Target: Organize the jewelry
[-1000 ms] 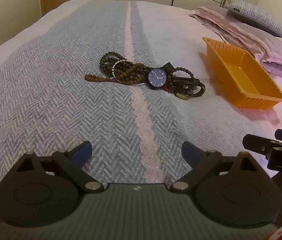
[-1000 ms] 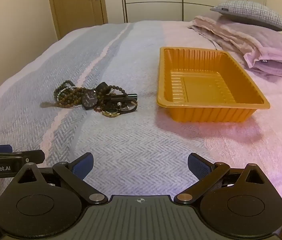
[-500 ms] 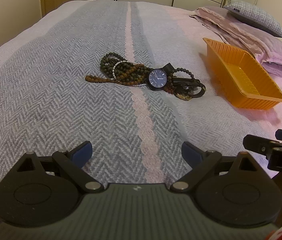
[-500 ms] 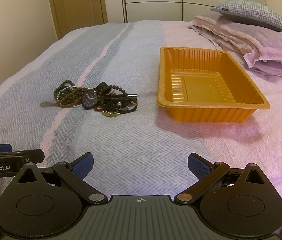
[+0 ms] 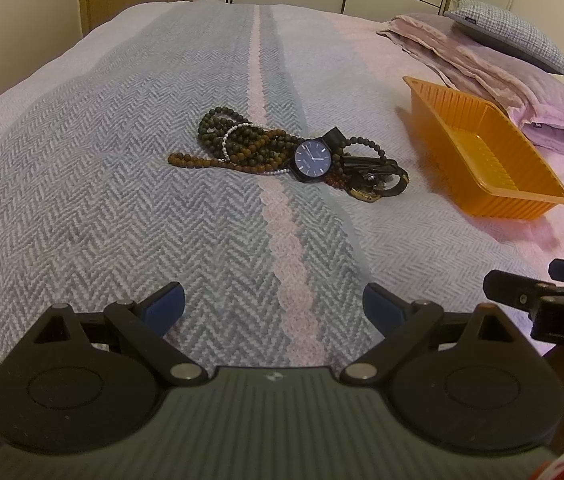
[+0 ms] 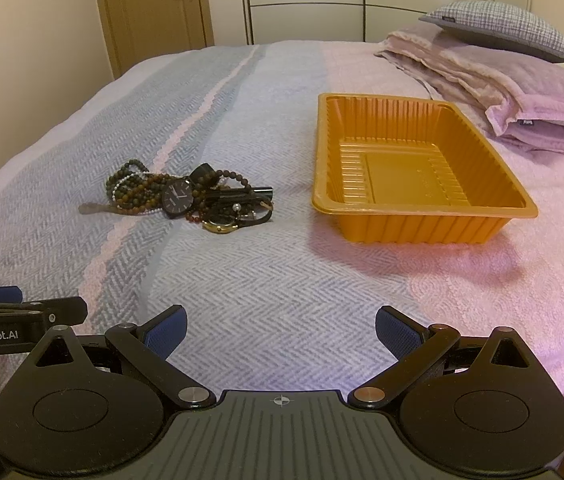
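Note:
A tangle of jewelry lies in the middle of the bed: dark and brown bead strings (image 5: 237,144) (image 6: 133,188), a black watch with a dark blue face (image 5: 312,159) (image 6: 177,199), a gold-rimmed watch (image 5: 366,193) (image 6: 221,226) and black straps. To its right stands an orange plastic tray (image 5: 482,148) (image 6: 414,172) with nothing inside. My left gripper (image 5: 271,304) is open near the bed's front edge, well short of the pile. My right gripper (image 6: 281,330) is open too, nothing between its fingers, with the tray ahead to its right.
The bed has a grey herringbone cover with a pale stripe (image 5: 282,220) and a pink part on the right. Folded lilac bedding (image 6: 522,100) and a checked pillow (image 6: 498,32) lie behind the tray. A door (image 6: 153,12) and wardrobe stand beyond.
The views have shifted only slightly; both grippers stay open and the jewelry and tray have not moved.

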Demonstrator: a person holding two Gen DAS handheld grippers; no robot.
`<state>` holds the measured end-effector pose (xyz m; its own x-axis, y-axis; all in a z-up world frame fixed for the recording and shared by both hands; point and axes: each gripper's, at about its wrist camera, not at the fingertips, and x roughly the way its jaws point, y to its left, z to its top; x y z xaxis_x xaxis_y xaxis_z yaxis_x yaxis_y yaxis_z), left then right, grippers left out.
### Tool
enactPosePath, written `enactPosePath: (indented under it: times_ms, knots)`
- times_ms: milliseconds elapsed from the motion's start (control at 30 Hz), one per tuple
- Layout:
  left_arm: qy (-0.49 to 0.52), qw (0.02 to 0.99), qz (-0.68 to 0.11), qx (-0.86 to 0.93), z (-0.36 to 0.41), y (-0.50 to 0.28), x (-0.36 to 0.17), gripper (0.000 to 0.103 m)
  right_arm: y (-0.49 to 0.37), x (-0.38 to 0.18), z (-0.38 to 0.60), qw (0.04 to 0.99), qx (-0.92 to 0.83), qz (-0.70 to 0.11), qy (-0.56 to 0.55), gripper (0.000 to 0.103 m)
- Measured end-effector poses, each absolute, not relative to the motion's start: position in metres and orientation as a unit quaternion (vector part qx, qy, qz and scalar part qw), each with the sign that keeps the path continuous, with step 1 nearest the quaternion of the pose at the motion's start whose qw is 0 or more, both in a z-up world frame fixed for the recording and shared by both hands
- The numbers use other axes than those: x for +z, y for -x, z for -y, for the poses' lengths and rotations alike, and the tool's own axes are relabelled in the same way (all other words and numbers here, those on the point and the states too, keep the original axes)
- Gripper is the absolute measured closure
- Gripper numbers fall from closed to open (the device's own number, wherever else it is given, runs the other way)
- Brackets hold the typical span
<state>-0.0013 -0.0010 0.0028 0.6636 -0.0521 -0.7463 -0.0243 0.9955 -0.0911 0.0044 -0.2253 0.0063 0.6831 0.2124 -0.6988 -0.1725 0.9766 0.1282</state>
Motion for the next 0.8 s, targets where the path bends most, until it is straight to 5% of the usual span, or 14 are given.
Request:
enactPosePath:
  times_ms: [800]
  knots:
    - [0.045, 0.912, -0.408, -0.014, 0.0029, -0.0004, 0.0039, 0.008, -0.005, 0.0064, 0.2262, 0.917, 0.103, -0.384, -0.026, 0.003]
